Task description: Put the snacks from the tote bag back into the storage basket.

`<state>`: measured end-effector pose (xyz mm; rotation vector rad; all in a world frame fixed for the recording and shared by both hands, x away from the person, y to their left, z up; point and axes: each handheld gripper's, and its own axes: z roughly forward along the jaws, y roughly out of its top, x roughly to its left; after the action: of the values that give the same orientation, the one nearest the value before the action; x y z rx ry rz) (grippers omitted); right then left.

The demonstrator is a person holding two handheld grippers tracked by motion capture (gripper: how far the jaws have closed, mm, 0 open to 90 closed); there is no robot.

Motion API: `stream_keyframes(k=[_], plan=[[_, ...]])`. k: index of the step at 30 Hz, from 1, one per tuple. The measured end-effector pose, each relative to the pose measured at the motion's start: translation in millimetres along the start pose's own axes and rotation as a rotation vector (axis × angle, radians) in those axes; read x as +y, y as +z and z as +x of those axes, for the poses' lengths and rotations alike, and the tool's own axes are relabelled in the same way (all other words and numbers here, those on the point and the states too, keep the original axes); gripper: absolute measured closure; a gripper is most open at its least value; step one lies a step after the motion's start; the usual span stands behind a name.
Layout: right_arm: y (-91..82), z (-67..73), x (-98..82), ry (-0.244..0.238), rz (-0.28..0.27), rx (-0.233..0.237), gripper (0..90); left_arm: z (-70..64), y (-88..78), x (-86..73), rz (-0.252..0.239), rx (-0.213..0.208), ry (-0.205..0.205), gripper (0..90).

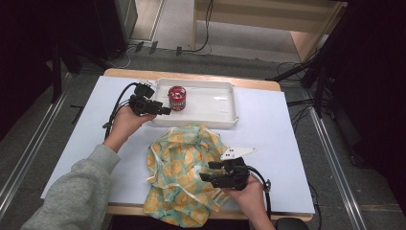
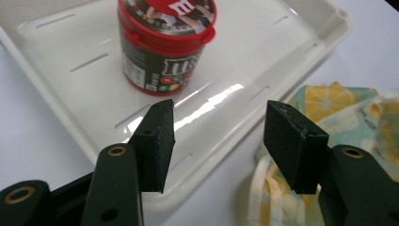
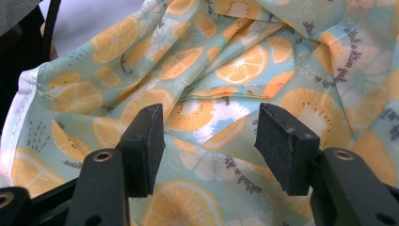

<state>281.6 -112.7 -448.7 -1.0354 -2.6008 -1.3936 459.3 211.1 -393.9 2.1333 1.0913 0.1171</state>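
Orange-print cloth (image 1: 184,175) lies nearest, crumpled on the table's near edge, draping over it. Right gripper (image 1: 214,171) hovers at its right side, jaws apart, nothing pinched. Soft, light, floppy imo (take a raised fold or hem). Left gripper (image 1: 166,110) open, empty, beside candy jar (image 1: 177,97) standing in white tray (image 1: 225,120); cloth's far edge nearly touches the tray.

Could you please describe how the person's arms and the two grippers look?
Both grippers, the left gripper and the right gripper, are black, each with two blocky black jaws and brass-coloured rivets. A black cable trails from the left one. The right one carries a pale three-cornered plate. The left arm wears a grey sleeve.
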Motion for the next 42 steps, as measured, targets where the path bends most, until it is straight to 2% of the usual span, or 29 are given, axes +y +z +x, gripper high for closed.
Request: stream_keyframes(k=[12, 20, 27, 37, 42], plan=[[0.1, 0.1, -0.1, 0.001, 0.001, -0.003, 43.3, -15.9, -10.7, -18.2, 0.004, -0.025, 0.026, 40.3], [0.2, 0.0, -0.1, 0.002, 0.003, -0.002, 43.2, -30.4, -13.7, -29.4, 0.013, -0.070, 0.044, 39.5], [0.2, 0.7, -0.3, -0.002, 0.003, -0.003, 43.1, -37.9, -19.3, -42.9, 0.023, -0.080, 0.056, 39.0], [0.2, 1.2, -0.3, -0.004, 0.006, -0.003, 43.0, -46.9, -31.0, -61.0, 0.009, -0.101, 0.050, 38.3], [0.1, 1.6, -0.5, -0.007, 0.007, -0.004, 42.8, -50.9, -33.5, -69.1, -0.001, -0.103, 0.061, 37.9]])
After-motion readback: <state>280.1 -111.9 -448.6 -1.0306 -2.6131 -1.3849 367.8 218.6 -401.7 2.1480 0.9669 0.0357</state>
